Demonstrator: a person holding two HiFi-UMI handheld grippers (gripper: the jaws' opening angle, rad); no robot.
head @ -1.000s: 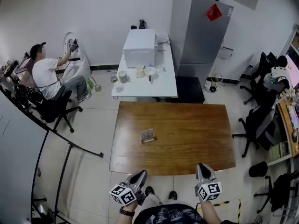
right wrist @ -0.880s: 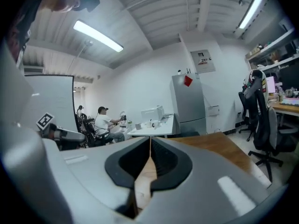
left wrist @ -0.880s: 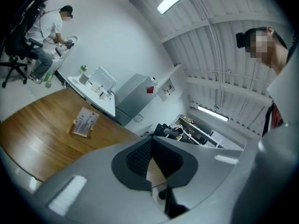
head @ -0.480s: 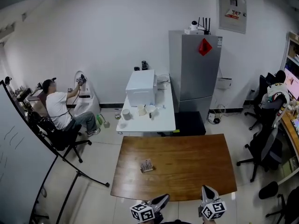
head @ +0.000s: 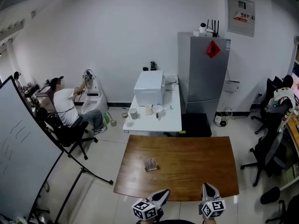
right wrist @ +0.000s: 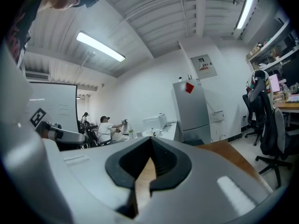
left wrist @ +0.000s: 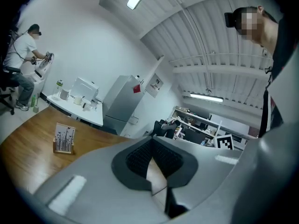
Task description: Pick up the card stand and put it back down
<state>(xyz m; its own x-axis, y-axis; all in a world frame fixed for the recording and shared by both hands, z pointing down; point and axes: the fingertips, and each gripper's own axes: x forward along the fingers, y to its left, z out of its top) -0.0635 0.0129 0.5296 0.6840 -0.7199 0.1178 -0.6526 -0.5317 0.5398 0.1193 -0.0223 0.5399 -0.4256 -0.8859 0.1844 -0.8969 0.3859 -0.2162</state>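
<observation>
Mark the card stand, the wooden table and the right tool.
card stand (head: 150, 164), head view, middle of the card.
wooden table (head: 196, 167), head view, bare top.
right tool (head: 208, 188), head view, closed tips.

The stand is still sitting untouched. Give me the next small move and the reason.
Probably open the left gripper and reach it forward toward the card stand. The stand sits upright on the table, left of centre, nearer that gripper than the right gripper. Both are at the near edge with jaws together and empty, so neither can take it yet.
</observation>
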